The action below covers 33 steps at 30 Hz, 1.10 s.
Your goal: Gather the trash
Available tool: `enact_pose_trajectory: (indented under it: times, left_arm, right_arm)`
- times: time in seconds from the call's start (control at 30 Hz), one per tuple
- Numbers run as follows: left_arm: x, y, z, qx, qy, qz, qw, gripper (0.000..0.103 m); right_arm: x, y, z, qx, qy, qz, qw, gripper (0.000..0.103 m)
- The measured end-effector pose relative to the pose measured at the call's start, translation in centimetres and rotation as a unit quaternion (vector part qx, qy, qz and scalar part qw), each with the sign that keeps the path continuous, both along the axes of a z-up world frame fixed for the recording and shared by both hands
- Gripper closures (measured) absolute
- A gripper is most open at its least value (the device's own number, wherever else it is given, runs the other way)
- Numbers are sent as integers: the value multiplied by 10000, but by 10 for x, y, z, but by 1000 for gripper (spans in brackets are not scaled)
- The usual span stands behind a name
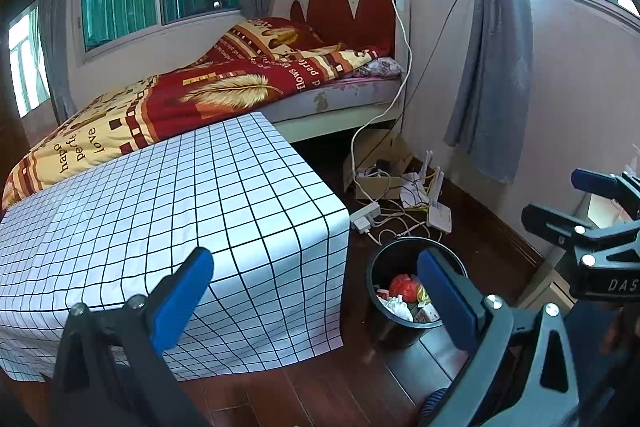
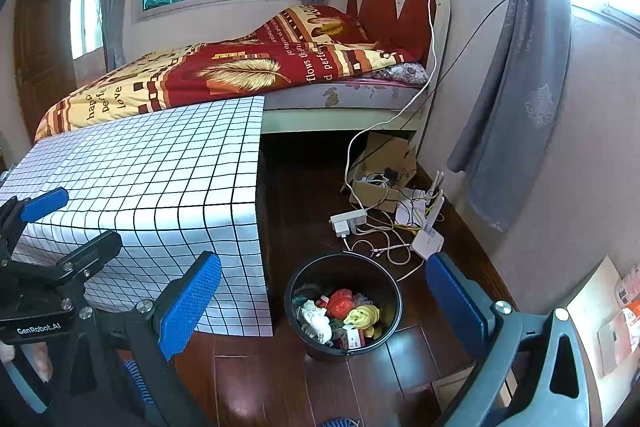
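The bed (image 2: 224, 67) with its red and yellow quilt runs behind the desk (image 2: 160, 183), which wears a white grid cloth. On the floor just right of the desk stands the black trash bin (image 2: 298, 307), holding red, yellow and white trash (image 2: 340, 301). Behind the bin lies a white power strip (image 2: 349, 219). The left hand-held gripper (image 1: 316, 287) and right hand-held gripper (image 2: 324, 295) both gape wide, holding nothing.
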State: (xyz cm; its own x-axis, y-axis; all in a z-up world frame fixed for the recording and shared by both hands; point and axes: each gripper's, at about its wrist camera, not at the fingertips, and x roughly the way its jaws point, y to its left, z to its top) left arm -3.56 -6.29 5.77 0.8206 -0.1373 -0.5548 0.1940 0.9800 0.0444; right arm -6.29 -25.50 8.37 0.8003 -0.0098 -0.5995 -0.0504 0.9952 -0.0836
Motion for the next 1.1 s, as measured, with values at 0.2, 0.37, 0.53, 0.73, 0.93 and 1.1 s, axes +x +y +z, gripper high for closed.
enact_pose_trajectory:
  times: [0.2,0.37,0.53,0.73,0.93,1.1]
  left_arm:
    - [0,0,0,-1,-10,-14,10000,1]
    - [1,0,-1,7,-4,-43,10000,1]
    - [1,0,-1,9,-6,-48,10000,1]
    - [1,2,-1,6,20,-50,10000,1]
    - [6,8,-4,70,48,-130,9999,1]
    - [7,12,-7,37,126,-120,9998,1]
  right_arm:
    - [0,0,0,-5,-7,2,10000,0]
    - [2,-3,0,-6,0,6,10000,0]
    - [2,-3,0,-3,1,12,10000,0]
    - [2,-4,0,-1,12,16,10000,0]
    - [3,-4,-1,1,32,13,10000,0]
    - [3,-4,-5,4,67,12,10000,0]
